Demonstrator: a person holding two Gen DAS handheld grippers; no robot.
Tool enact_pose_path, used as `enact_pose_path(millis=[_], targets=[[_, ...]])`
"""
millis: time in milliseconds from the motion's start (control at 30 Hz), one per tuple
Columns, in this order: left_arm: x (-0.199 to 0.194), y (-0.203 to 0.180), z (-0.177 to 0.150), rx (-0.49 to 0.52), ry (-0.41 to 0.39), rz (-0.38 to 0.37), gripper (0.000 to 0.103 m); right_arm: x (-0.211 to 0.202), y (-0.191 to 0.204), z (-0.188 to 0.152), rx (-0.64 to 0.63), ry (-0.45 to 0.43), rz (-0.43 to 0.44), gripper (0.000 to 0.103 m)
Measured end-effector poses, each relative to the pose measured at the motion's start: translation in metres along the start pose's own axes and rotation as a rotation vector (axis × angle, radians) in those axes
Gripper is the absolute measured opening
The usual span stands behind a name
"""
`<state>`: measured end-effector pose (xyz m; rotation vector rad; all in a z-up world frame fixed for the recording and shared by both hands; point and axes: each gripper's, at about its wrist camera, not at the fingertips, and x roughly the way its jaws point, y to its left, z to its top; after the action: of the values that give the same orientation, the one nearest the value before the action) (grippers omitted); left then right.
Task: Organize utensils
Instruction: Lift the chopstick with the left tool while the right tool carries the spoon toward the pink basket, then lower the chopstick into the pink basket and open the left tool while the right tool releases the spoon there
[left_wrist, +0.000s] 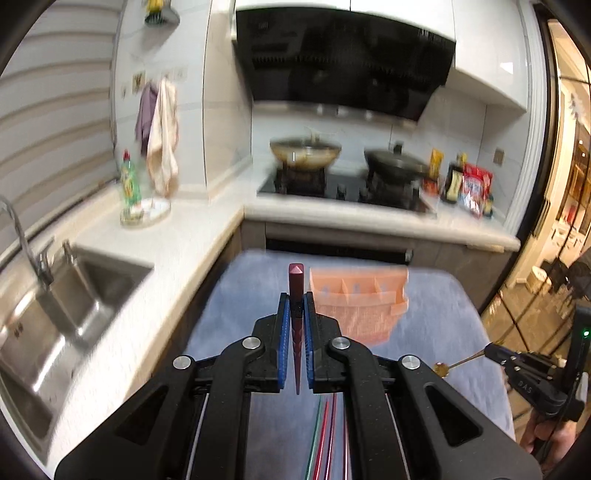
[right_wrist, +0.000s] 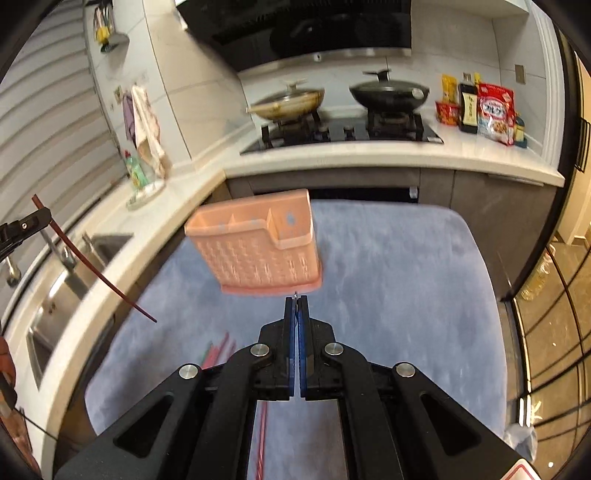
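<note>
Left gripper (left_wrist: 295, 306) clenches a maroon chopstick (left_wrist: 296, 295); right gripper (right_wrist: 296, 301) pinches, seemingly, a thin spoon handle (left_wrist: 466, 360). Steer both tips-down into the pink caddy (right_wrist: 258, 245) ahead.

Dark red chopstick (left_wrist: 296, 295), peach lattice-patterned utensil holder (right_wrist: 258, 251), mottled blue-grey table cloth (right_wrist: 399, 280).

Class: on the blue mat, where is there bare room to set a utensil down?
Bare: mat right of the pink caddy, up to its right edge. Crowded: near-left, where loose chopsticks lie.
</note>
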<state>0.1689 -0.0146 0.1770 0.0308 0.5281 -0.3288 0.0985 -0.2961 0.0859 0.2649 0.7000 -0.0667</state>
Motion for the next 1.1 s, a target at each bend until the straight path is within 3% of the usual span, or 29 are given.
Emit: enact_pose_path(millis=[200,333,600,867,900,967,1100], targets=[[0.019,-0.011,0.060,-0.024,-0.121,-0.021,0.007,0.038,0.001,0.068,0.037,-0.073,-0.002,0.002],[0.049,-0.019,0.080,-0.044,-0.137,-0.040,0.007,0.075,0.001,0.090,0.040,-0.056,-0.024,0.002],[0.114,-0.021,0.066,-0.045,-0.052,-0.034,0.007,0.134,-0.008,0.086,0.045,0.039,-0.042,0.002],[0.135,-0.017,0.047,-0.035,-0.022,-0.014,0.008,0.145,-0.010,0.079,0.051,0.046,-0.041,0.006],[0.133,-0.016,0.045,-0.036,-0.028,-0.006,0.011,0.143,-0.009,0.079,0.052,0.040,-0.042,0.006],[0.132,-0.013,0.043,-0.048,-0.027,-0.005,0.034,0.137,-0.007,0.080,0.052,0.029,-0.039,0.007],[0.119,-0.009,0.041,-0.050,-0.028,0.005,0.038,0.108,-0.003,0.081,0.049,-0.008,-0.022,0.008]])
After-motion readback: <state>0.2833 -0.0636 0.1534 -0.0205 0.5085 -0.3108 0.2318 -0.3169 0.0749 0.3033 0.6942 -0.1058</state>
